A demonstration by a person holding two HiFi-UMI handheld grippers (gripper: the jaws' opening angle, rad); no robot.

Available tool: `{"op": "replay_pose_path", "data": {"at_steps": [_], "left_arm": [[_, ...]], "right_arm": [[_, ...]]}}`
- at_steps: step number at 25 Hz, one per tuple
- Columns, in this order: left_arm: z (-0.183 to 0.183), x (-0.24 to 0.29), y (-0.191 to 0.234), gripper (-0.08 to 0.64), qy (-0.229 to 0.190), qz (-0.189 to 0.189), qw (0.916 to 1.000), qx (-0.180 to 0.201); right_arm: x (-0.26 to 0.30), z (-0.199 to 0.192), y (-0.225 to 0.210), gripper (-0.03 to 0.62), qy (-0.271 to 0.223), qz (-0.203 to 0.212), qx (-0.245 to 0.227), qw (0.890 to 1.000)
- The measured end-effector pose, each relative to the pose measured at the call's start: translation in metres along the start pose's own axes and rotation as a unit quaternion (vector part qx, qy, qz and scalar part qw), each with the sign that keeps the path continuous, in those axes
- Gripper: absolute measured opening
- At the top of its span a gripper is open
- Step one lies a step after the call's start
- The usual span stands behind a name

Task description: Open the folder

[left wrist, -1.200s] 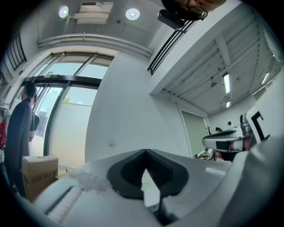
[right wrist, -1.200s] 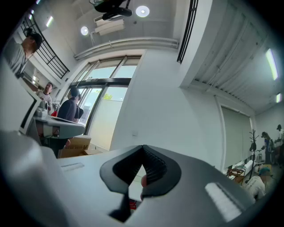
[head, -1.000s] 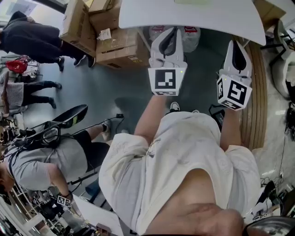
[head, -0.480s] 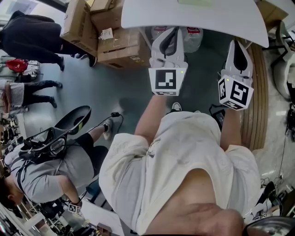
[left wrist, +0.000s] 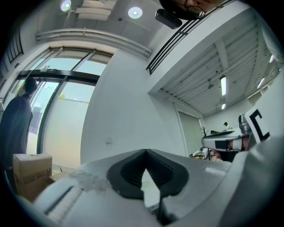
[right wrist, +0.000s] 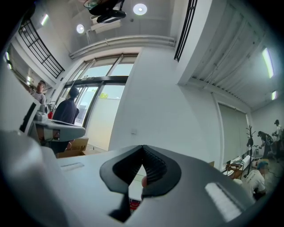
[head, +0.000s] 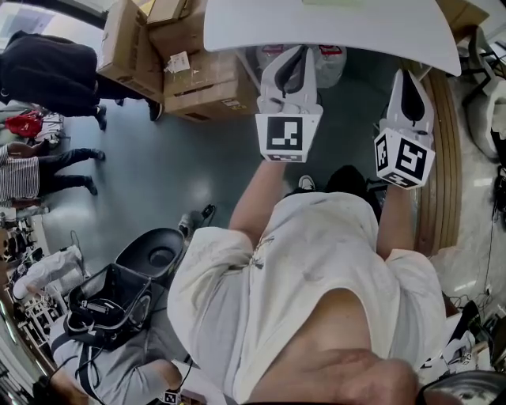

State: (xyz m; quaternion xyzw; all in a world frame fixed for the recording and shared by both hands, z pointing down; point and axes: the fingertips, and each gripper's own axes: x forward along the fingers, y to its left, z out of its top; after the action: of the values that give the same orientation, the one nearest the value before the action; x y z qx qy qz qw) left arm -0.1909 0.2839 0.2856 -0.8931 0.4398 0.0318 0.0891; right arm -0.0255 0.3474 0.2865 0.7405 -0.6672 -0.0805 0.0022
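No folder shows plainly in any view. A pale green strip (head: 336, 2) lies on the white table (head: 332, 32) at the head view's top edge; I cannot tell what it is. My left gripper (head: 293, 52) is held out level, its tips at the table's near edge, jaws shut and empty. In the left gripper view the left gripper (left wrist: 145, 150) points at a white wall. My right gripper (head: 409, 76) is held beside it, further right, by the table's right corner. In the right gripper view the right gripper (right wrist: 143, 146) has its tips together with nothing between them.
Cardboard boxes (head: 190, 71) are stacked on the grey floor left of the table. White bags (head: 326, 59) sit under the table. A curved wooden edge (head: 443, 158) runs down the right side. People stand at the far left, and one bends over a black backpack (head: 111, 304) at the lower left.
Both grippers have hardly shifted and stay shut. The person with the backpack at the lower left has bent down and moved toward the bottom edge. The dark-clothed person at upper left has stepped on.
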Motion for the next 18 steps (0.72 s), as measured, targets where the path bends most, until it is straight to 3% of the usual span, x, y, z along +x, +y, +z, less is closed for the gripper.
{"op": "replay_pose_path", "data": {"at_steps": [8, 18], "left_arm": [[0.013, 0.016, -0.051, 0.000, -0.003, -0.012, 0.9999, 0.009], [-0.017, 0.130, -0.028, 0.000, 0.009, -0.020, 0.9996, 0.015]], "right_arm": [[-0.017, 0.000, -0.046, 0.002, -0.005, -0.003, 0.000, 1.000], [0.097, -0.030, -0.078, 0.002, 0.007, 0.002, 0.014, 1.000]]}}
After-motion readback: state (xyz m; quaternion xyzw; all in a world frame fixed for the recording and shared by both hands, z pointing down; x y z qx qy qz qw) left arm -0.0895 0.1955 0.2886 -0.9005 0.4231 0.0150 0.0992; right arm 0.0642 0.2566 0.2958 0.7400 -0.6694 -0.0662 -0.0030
